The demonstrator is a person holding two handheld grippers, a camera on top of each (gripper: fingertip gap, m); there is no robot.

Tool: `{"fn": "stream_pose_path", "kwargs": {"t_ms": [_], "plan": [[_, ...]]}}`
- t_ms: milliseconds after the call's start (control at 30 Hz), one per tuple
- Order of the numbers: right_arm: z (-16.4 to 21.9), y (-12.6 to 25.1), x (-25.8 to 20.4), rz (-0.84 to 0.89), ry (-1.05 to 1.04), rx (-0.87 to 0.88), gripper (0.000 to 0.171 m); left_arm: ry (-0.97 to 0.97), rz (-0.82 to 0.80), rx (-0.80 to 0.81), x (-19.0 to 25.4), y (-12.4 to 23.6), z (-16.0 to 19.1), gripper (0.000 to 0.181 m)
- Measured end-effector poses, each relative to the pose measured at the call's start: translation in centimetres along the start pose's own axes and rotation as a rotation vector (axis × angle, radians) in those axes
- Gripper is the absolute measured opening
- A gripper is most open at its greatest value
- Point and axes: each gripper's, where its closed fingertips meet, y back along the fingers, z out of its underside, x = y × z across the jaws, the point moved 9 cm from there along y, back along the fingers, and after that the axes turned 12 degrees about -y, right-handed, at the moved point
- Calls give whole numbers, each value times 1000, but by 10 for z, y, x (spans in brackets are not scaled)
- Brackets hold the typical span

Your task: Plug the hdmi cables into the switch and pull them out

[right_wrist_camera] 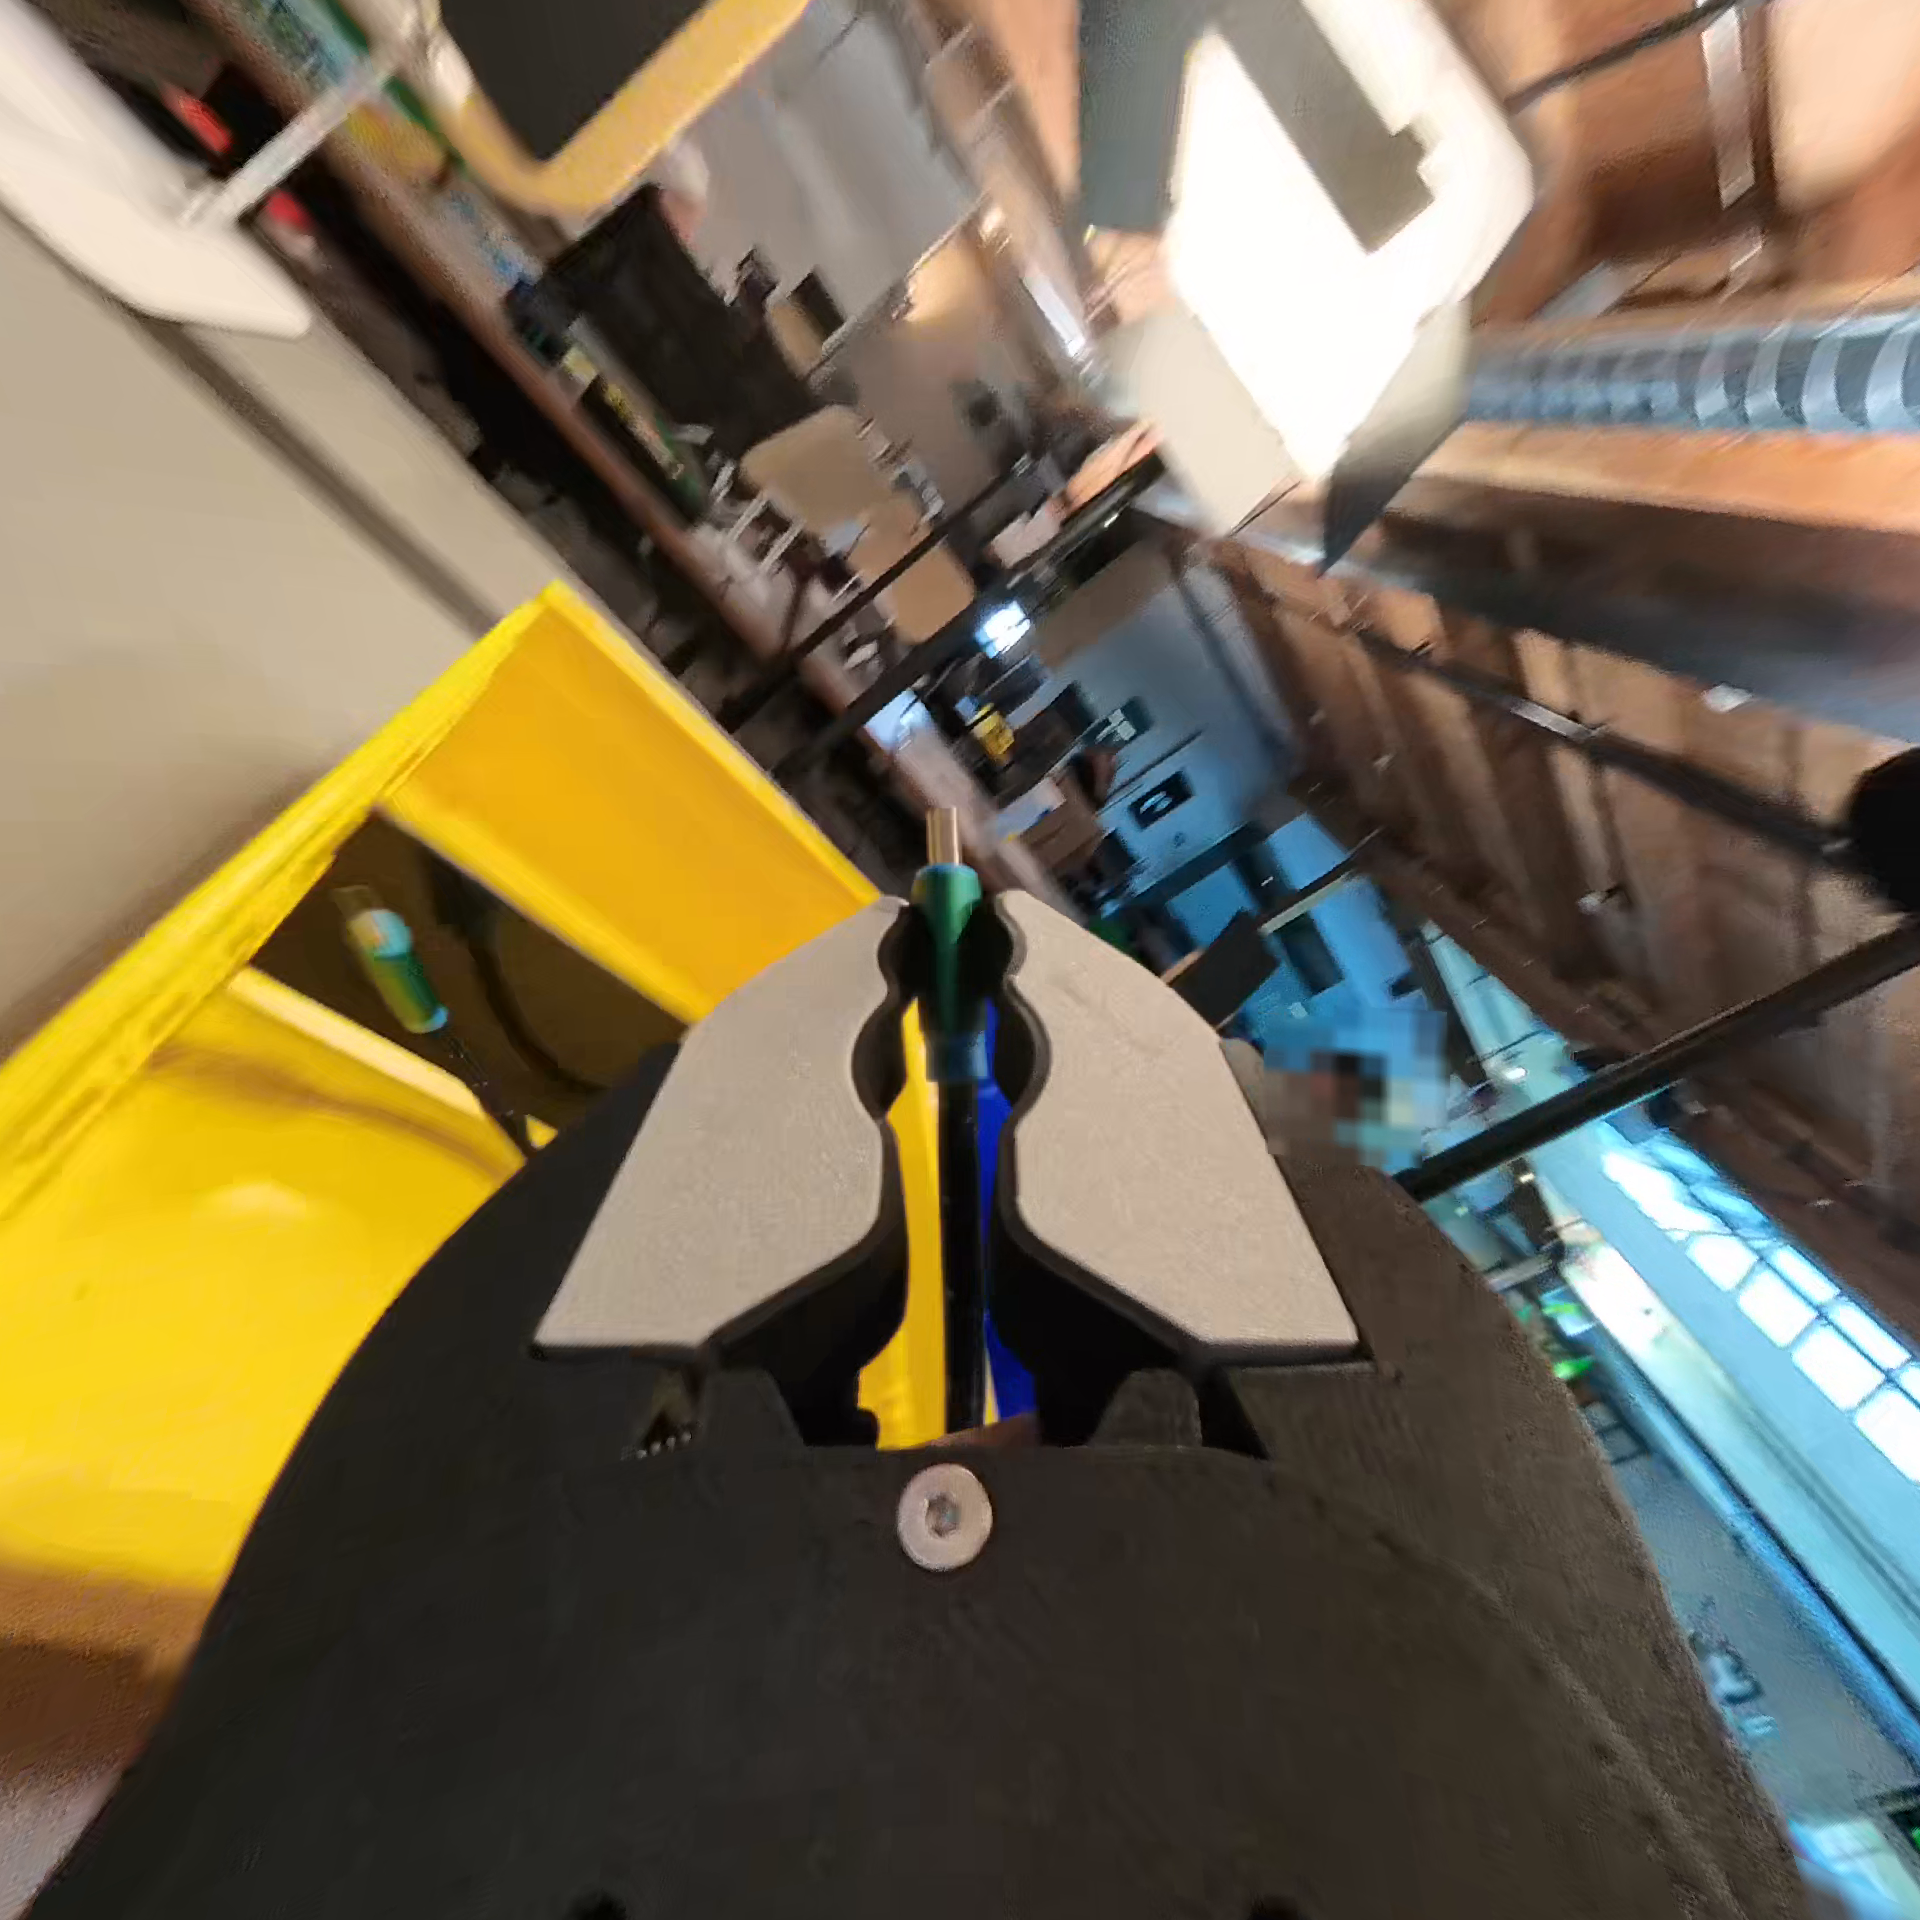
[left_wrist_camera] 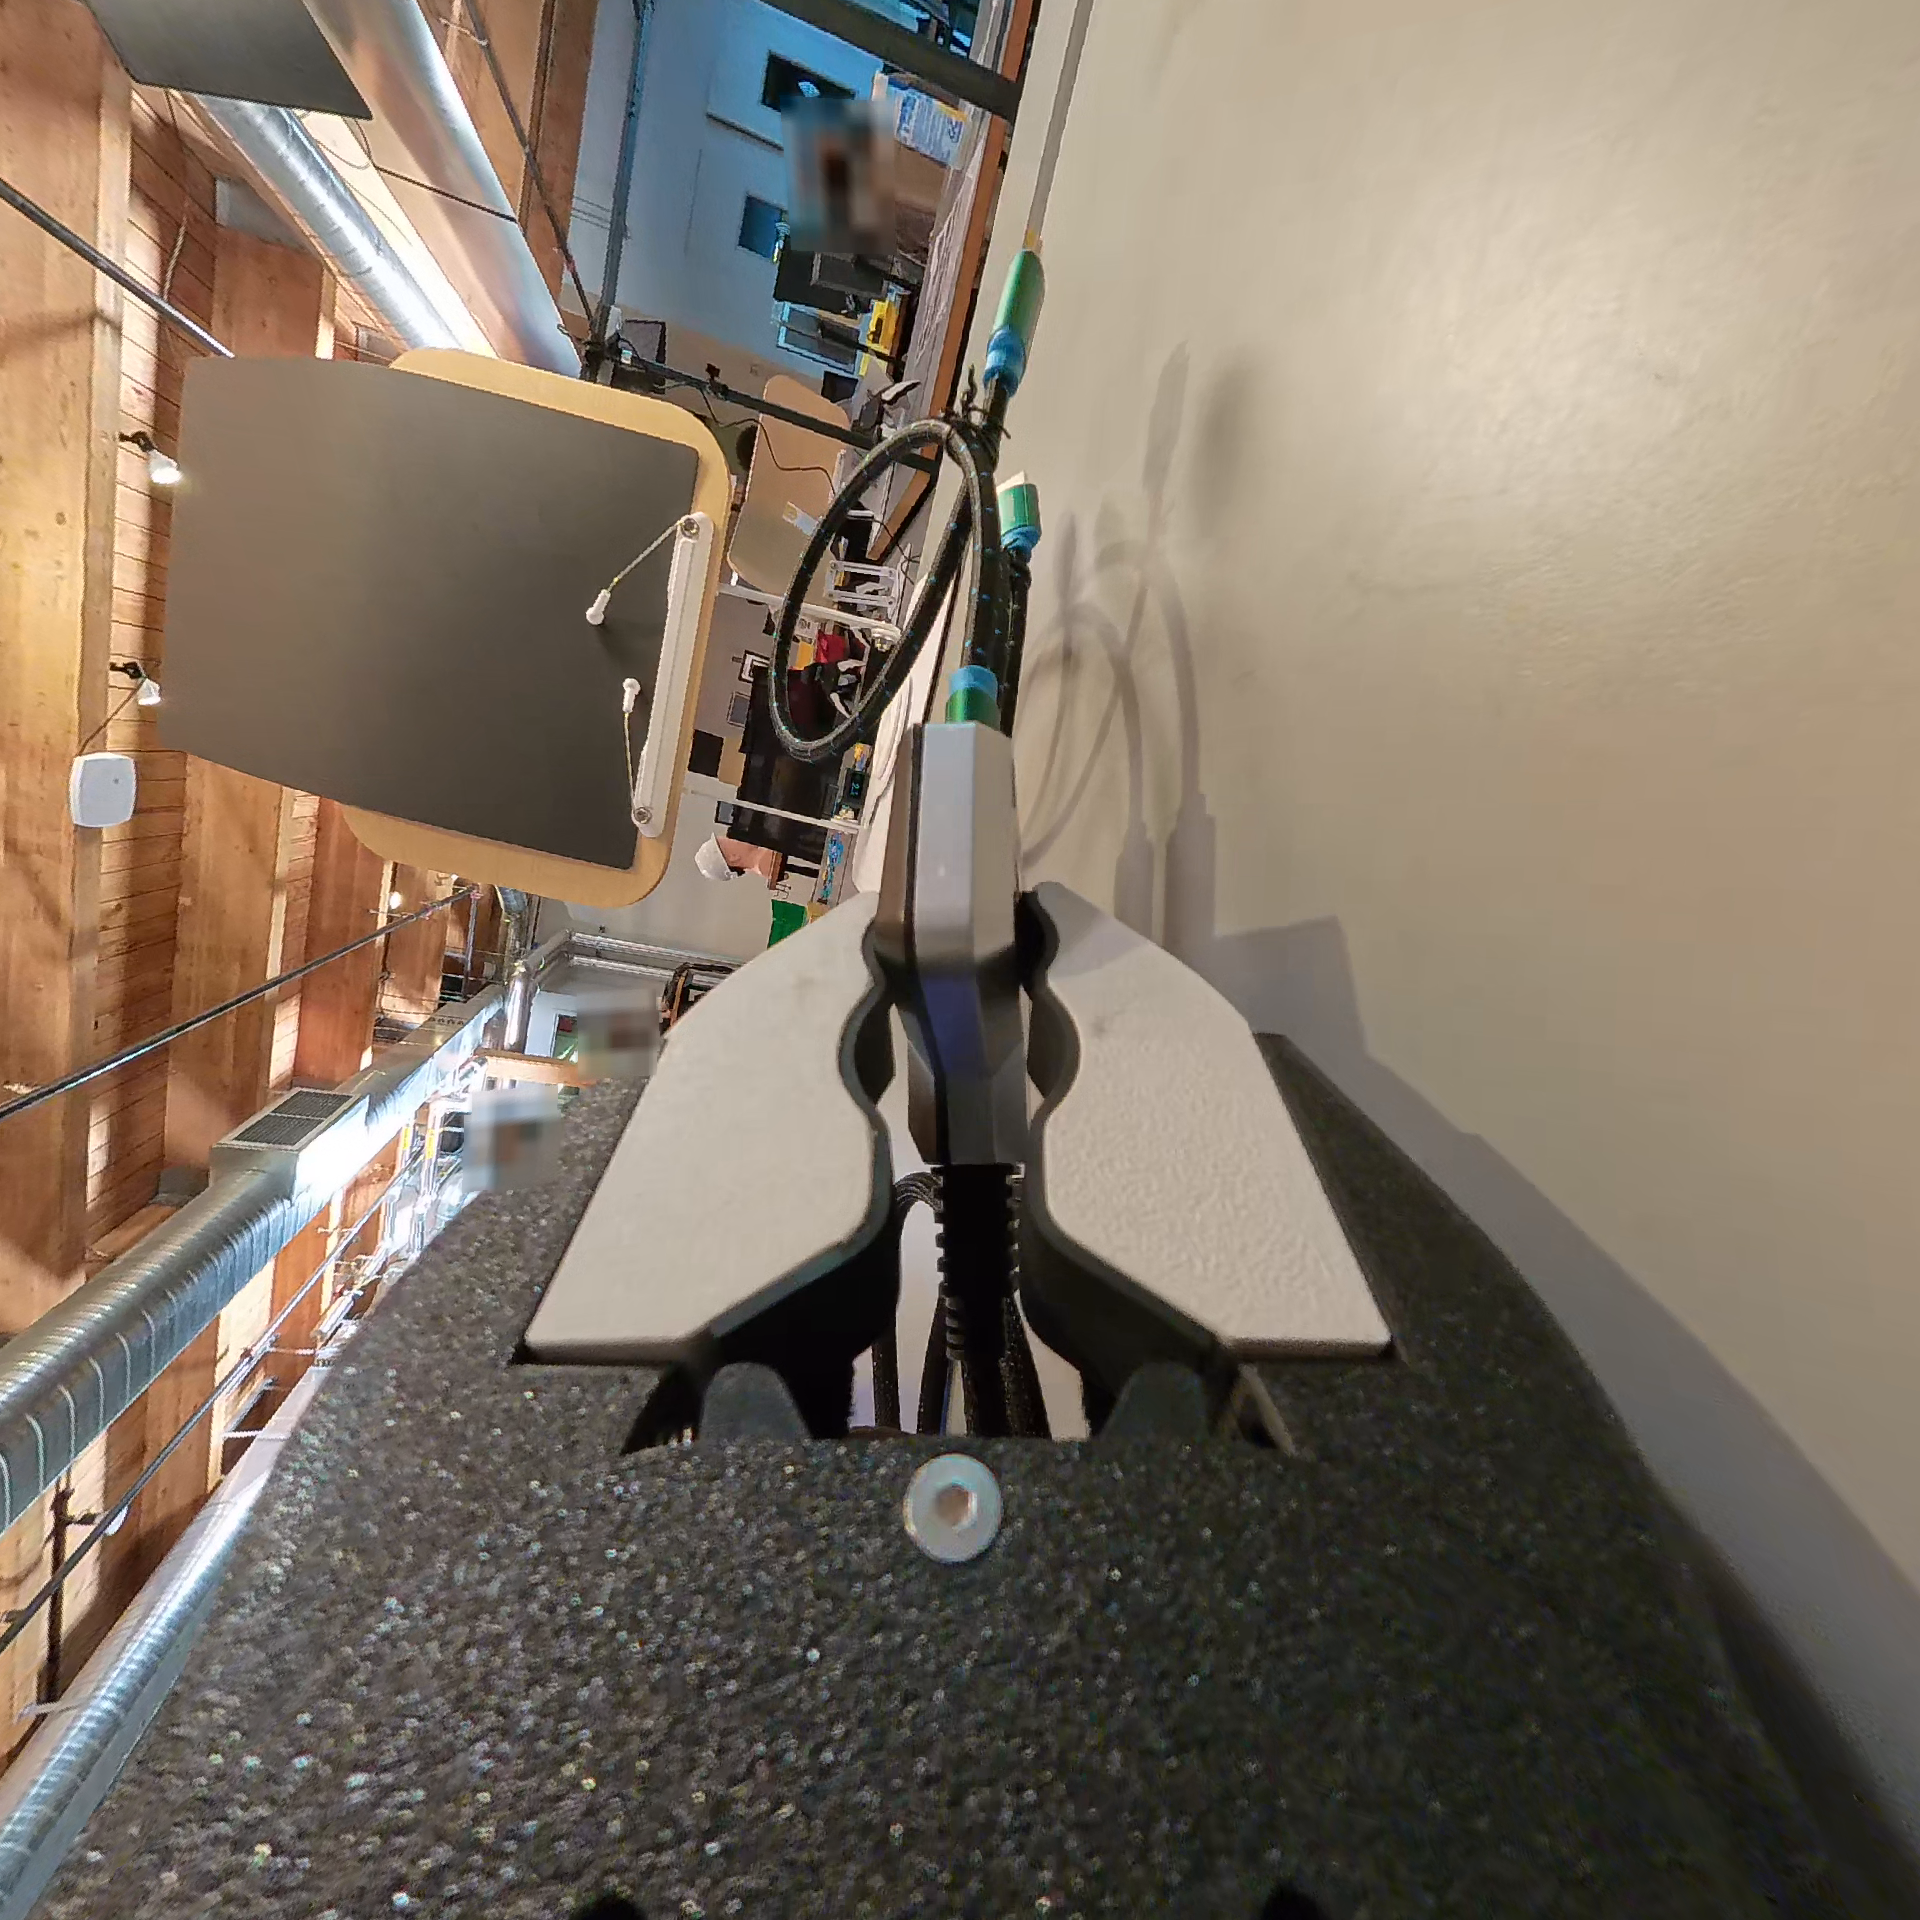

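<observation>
My left gripper (left_wrist_camera: 951, 920) is shut on a silver hdmi switch (left_wrist_camera: 948, 831), held edge-on close to the cream table top (left_wrist_camera: 1507, 520). The switch's own black cable runs back between the fingers. A green plug with a blue collar (left_wrist_camera: 975, 704) meets the switch's far end; its braided black cable (left_wrist_camera: 831, 623) loops beyond. Two more green plugs (left_wrist_camera: 1013, 301) (left_wrist_camera: 1018, 509) show farther along. My right gripper (right_wrist_camera: 948, 920) is shut on a green hdmi plug (right_wrist_camera: 945, 914), its metal tip (right_wrist_camera: 942, 831) pointing forward in the air. The right wrist view is blurred.
A yellow bin (right_wrist_camera: 623, 769) stands left of my right gripper, with another green plug (right_wrist_camera: 395, 971) inside it. A white object (right_wrist_camera: 135, 208) lies on the grey surface at the far left. Shelves, desks and a dark wood-edged panel (left_wrist_camera: 436, 613) fill the background. The left gripper's tips are roughly 45 cm from the right gripper's.
</observation>
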Motion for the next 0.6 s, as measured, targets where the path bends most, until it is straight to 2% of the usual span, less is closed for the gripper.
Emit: {"fn": "stream_pose_path", "kwargs": {"t_ms": [100,300,500,600], "plan": [[31,-7,-26,-110,-39,-104,14,-8,5,-1,1,0,0,21],[32,-29,-46,-435,-188,-328,17,-26,21,-3,4,-2,-1,21],[44,-59,-54,-764,-621,-559,23,-22,22,0,3,-1,-1,21],[55,-70,-60,-845,-768,-716,22,-23,22,3,3,0,-1,21]]}}
